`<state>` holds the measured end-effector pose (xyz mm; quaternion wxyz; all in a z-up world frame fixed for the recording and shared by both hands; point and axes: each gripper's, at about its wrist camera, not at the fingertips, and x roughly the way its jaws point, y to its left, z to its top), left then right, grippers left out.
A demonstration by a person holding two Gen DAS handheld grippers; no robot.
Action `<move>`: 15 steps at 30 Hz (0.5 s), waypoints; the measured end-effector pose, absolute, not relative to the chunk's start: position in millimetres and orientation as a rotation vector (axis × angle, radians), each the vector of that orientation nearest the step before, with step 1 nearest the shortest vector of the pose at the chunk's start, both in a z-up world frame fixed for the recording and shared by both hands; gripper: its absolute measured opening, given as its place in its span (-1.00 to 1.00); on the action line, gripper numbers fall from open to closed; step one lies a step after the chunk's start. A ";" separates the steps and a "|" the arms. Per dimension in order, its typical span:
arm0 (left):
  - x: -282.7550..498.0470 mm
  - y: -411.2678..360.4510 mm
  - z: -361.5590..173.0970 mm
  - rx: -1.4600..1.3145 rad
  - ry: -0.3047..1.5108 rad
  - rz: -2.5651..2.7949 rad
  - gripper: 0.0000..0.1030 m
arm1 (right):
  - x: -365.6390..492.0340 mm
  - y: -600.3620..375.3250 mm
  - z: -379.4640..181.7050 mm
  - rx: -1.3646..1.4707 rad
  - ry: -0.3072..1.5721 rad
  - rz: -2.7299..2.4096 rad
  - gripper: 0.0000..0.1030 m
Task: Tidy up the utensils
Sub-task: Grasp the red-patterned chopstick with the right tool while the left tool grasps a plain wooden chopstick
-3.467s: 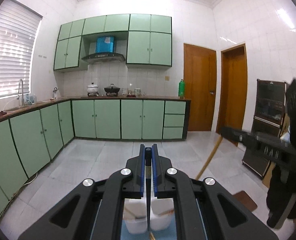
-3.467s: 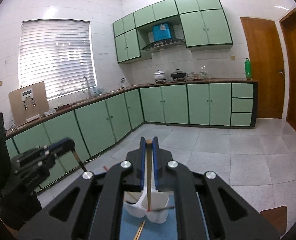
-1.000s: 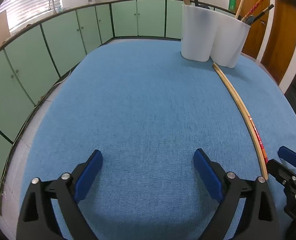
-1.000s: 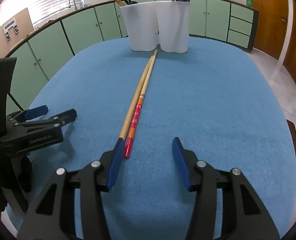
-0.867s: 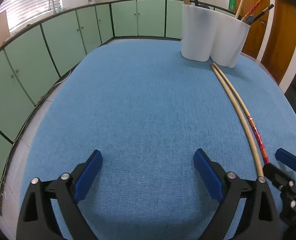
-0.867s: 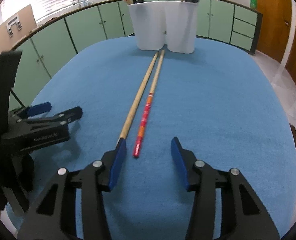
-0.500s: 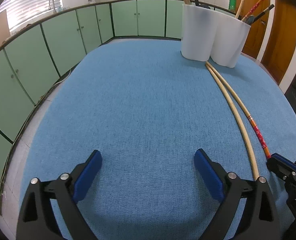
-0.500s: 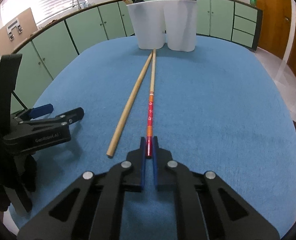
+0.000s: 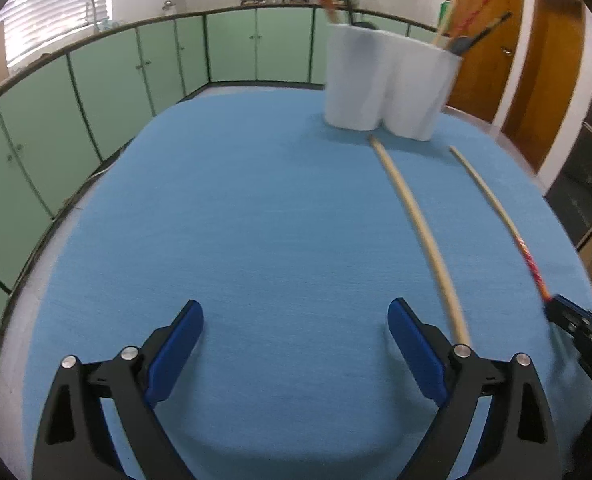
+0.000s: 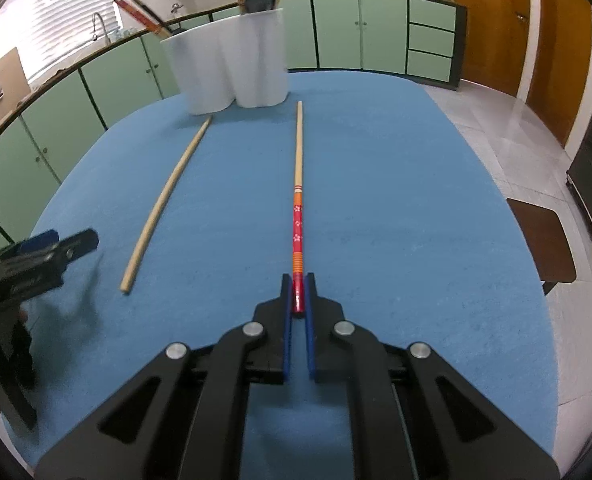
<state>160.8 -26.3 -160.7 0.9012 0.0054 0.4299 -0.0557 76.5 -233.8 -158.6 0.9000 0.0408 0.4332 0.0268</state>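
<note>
While the left gripper [image 9: 296, 344] hangs wide apart w/ nothing between its blue pads [image 9: 175, 340], the left wrist view shows bare blue cloth [image 9: 255, 220] ahead of it. The plain wooden chopstick [image 9: 420, 232] lies just right of its right finger, running away toward the white two-cell utensil holder [image 9: 388, 84] far ahead and a bit right. Farther right, the red-patterned chopstick [image 9: 500, 220] ends at the right gripper [image 9: 556, 308], at the frame's edge. Holder already carries several sticks and a dark utensil; which cell holds what, can't tell.

In the right wrist view the right gripper [image 10: 298, 292] is clenched on the red end of the red-patterned chopstick [image 10: 297, 208], which points straight ahead along the fingers. Its bare wooden tip sits near the holder [image 10: 231, 64], just right of the base, not touching. Whether it's off the cloth yet, can't tell. The plain chopstick [image 10: 163, 200] lies well left, beside the left gripper [image 10: 55, 240].

To do this step well, imo: grip is at the very end, so the stick will lever easily. Keep the pinch firm, raise slowly, tip the far end down over a cell w/ matching sticks, and clear the rim and the handles leaning out before letting go.
</note>
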 end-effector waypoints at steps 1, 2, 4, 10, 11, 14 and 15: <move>159.6 -30.2 -160.6 0.018 0.889 -0.121 0.77 | 77.7 -235.1 -159.1 0.085 0.897 0.056 -0.91; 157.5 -36.4 -161.0 0.027 0.890 -0.131 0.77 | 79.2 -237.2 -159.7 0.093 0.899 0.060 -0.91; 154.6 -44.4 -162.0 0.034 0.893 -0.146 0.77 | 81.4 -240.0 -160.4 0.103 0.903 0.068 -0.91; 146.2 -61.6 -162.7 0.017 0.901 -0.178 0.76 | 85.6 -244.5 -160.7 0.099 0.911 0.078 -0.90; 144.8 -65.8 -162.4 0.021 0.899 -0.184 0.76 | 84.9 -244.3 -160.3 0.099 0.912 0.079 -0.90; 143.3 -76.2 -162.7 0.038 0.902 -0.202 0.76 | 85.6 -245.9 -160.0 0.098 0.914 0.084 -0.90; 143.5 -79.7 -163.4 0.047 0.904 -0.205 0.76 | 86.2 -246.7 -159.8 0.100 0.914 0.086 -0.90</move>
